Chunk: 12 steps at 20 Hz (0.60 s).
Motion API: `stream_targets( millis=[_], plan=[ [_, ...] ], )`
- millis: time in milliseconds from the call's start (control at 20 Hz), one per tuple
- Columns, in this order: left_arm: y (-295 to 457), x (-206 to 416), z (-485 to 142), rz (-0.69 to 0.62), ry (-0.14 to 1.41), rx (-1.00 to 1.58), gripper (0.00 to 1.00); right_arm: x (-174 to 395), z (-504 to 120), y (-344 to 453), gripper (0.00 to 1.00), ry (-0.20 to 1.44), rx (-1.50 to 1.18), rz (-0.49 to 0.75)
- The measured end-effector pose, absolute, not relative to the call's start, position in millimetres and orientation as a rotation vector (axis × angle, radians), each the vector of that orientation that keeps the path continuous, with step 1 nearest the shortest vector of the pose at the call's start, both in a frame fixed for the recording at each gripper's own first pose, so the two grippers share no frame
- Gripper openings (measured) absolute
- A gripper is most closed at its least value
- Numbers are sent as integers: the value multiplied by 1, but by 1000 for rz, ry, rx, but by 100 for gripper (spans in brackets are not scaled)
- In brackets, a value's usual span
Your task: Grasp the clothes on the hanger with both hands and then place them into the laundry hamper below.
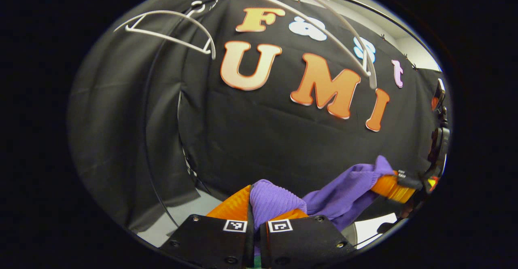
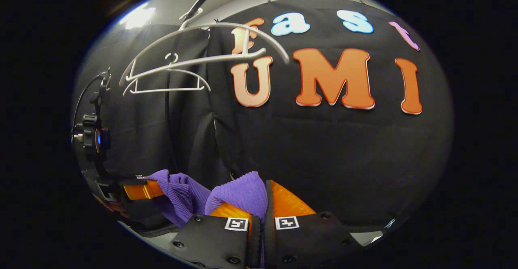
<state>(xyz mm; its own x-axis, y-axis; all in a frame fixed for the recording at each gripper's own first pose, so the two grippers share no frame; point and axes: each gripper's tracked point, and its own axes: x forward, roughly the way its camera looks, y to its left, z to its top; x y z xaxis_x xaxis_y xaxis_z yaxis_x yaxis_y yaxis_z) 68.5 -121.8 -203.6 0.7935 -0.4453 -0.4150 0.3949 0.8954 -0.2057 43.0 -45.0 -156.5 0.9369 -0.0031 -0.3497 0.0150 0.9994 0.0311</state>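
Note:
A purple ribbed garment stretches between my two grippers, off the hangers. In the left gripper view my left gripper is shut on a bunched fold of the garment at the bottom centre. The right gripper shows farther off at the right, clamped on the garment's other end. In the right gripper view my right gripper is shut on a fold of the purple garment. The left gripper appears at the left, holding the far end. Two bare white hangers hang above.
White hangers hang bare from a rail near the top of the left gripper view. A dark pole runs down beside the black cloth wall. A strip of pale floor shows low in the left gripper view.

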Motion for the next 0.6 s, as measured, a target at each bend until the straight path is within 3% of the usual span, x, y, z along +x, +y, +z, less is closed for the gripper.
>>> stream_targets(
  millis=[600],
  plan=[
    [-128, -14, -361, -380, 1030, -99, 9, -3, -355, -51, 12, 801, 42, -35]
  ],
)
